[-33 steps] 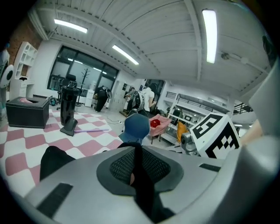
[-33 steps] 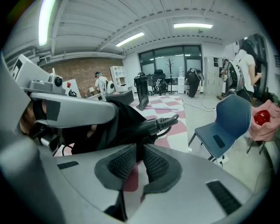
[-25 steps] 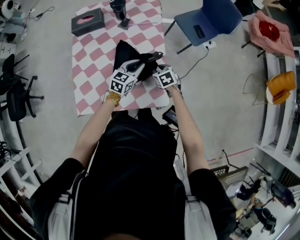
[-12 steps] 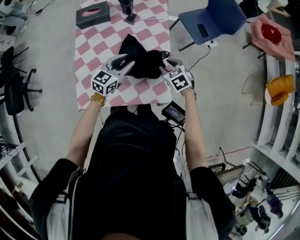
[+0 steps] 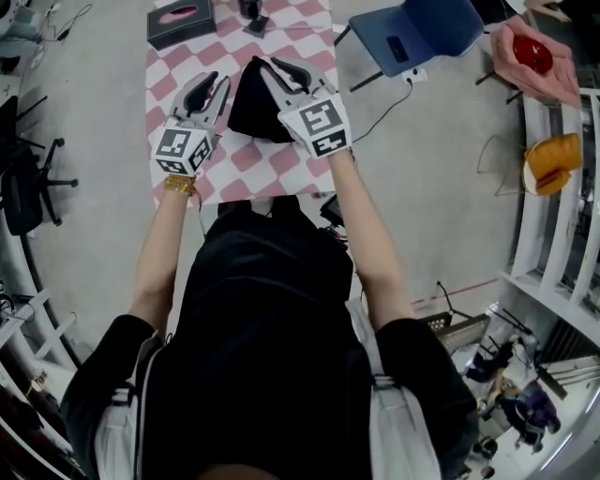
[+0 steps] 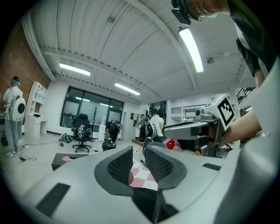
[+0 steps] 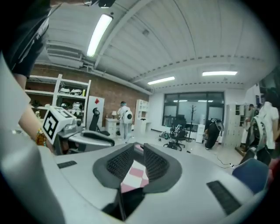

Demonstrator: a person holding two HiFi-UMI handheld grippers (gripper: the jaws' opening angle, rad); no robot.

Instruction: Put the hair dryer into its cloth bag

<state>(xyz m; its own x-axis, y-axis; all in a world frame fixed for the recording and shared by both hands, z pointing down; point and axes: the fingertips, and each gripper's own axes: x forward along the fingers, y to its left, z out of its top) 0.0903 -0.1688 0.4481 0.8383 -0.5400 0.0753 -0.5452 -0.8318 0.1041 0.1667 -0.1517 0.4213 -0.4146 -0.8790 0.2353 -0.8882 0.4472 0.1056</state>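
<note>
Head view, looking steeply down. The cloth bag, a dark bulging heap, lies on the bench, which is covered by a pink-and-white checked cloth. The hair dryer cannot be told apart from the dark mass of the bag.

The left gripper is held to the left of the bag, apart from it, over the checked cloth. The right gripper is held at the bag's right side; in this view its fingers overlap the bag's upper right edge, and whether they touch the fabric cannot be told. The bag thus lies between the two grippers.

Left gripper view: the jaws stand at a narrow gap and have just been closing. Nothing is between them; only the checked cloth shows through the gap. The other gripper appears at the right.

Right gripper view: the jaws likewise stand at a narrow gap, have just been closing and hold nothing; checked cloth shows through the gap.

Also on the bench, at its far left corner: a grey tissue box. On the floor to the right: a blue chair.
</note>
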